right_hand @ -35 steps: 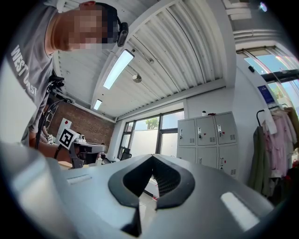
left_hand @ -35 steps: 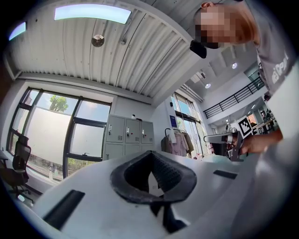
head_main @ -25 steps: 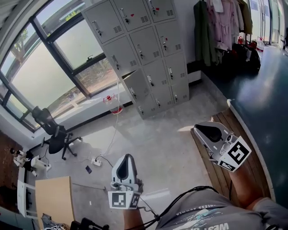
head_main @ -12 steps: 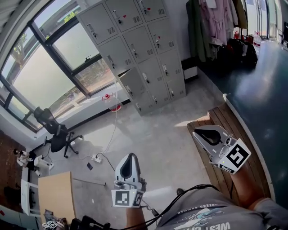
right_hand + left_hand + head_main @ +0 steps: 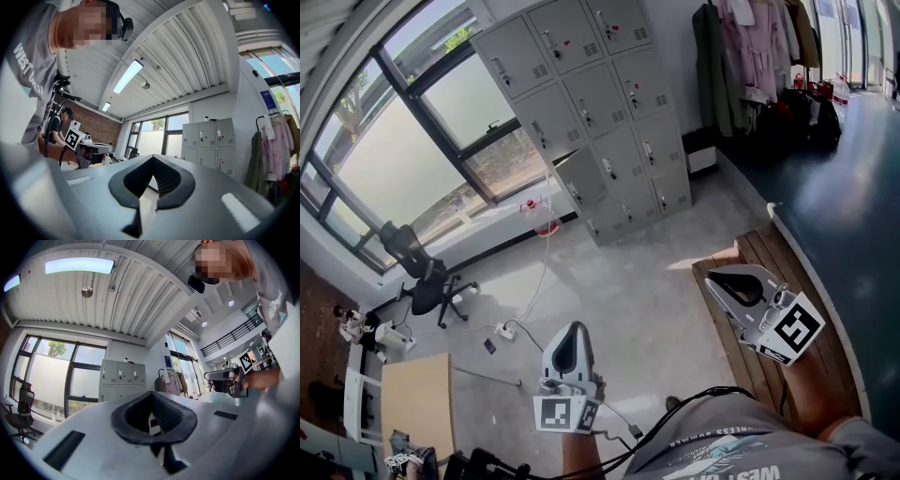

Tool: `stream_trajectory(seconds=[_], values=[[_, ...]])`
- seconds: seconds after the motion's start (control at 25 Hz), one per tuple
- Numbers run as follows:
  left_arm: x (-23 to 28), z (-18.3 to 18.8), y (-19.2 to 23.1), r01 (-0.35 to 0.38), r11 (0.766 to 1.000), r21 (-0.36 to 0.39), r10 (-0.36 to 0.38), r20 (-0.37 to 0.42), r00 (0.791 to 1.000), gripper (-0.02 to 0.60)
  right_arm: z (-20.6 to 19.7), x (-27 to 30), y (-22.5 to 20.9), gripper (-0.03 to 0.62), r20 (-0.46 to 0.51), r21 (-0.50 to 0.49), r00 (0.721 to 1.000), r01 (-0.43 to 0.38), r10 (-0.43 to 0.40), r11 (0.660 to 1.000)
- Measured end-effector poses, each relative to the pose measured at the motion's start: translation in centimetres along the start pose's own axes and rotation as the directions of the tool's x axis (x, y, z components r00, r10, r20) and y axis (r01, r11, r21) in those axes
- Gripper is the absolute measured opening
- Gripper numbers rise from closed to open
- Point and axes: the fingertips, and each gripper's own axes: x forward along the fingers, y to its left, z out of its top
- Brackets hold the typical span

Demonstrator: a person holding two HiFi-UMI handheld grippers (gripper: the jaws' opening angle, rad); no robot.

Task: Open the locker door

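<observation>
The grey bank of lockers (image 5: 591,103) stands against the far wall beside the window, well beyond both grippers. It also shows small in the left gripper view (image 5: 121,380) and the right gripper view (image 5: 208,140). One low door (image 5: 578,178) in its left column appears slightly ajar. My left gripper (image 5: 569,330) hangs over the concrete floor with its jaws shut and nothing between them, pointing toward the lockers. My right gripper (image 5: 714,273) is held over a wooden platform, shut and empty too.
A black office chair (image 5: 417,272) sits by the window at left, and a wooden table (image 5: 417,403) is at the lower left. A power strip with a cable (image 5: 504,333) lies on the floor. Clothes (image 5: 750,47) hang right of the lockers. The wooden platform (image 5: 773,258) runs along the right.
The head view has shifted a little, so the lockers sit slightly differently in frame. Both grippers stay shut and almost where they were.
</observation>
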Motion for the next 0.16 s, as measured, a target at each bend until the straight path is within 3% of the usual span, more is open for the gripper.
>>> stream_trajectory(seconds=[0.16], values=[[-0.3,-0.5,-1.6,0.014,1.0,-0.002,-0.014,-0.011,1.0,0.006,-0.6,-1.8,0.0,-0.006,-0.008,0.01,1.0,0.006,-0.006,1.0]])
